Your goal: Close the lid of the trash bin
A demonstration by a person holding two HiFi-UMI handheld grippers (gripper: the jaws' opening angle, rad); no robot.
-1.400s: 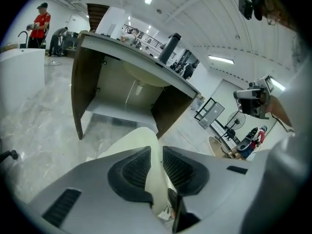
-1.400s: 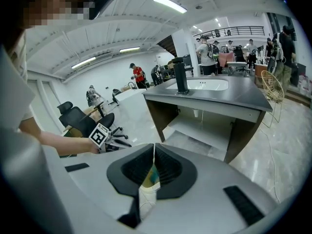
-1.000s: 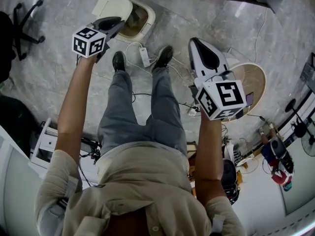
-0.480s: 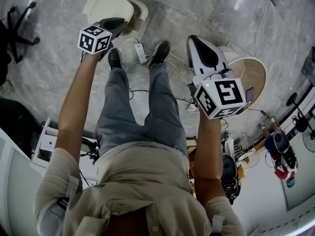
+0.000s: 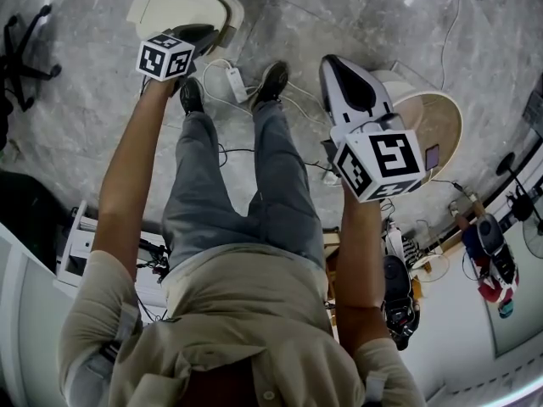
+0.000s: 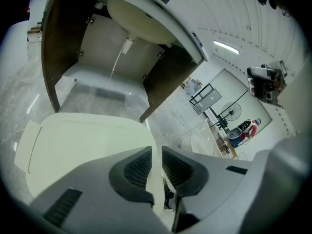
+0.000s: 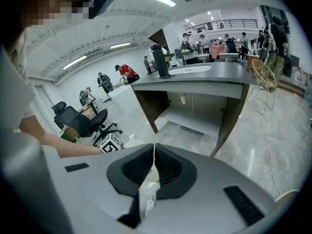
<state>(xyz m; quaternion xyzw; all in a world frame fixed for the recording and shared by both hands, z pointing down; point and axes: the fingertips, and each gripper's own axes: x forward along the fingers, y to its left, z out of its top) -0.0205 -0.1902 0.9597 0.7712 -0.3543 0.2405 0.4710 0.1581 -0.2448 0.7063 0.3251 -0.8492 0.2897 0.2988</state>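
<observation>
At the head view's upper left, the cream lid (image 5: 180, 5) lies lowered over the trash bin (image 5: 235, 17). The left gripper (image 6: 156, 162), its jaws just having closed a little, clamps the lid's edge. The right gripper (image 7: 153, 152), centre right, hangs pressed together, empty.

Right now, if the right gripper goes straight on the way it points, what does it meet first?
Most likely the marble floor: the right gripper points slantwise down, and nothing stands in that line. The trash bin lies off to its left. Depth is hard to judge.
</observation>
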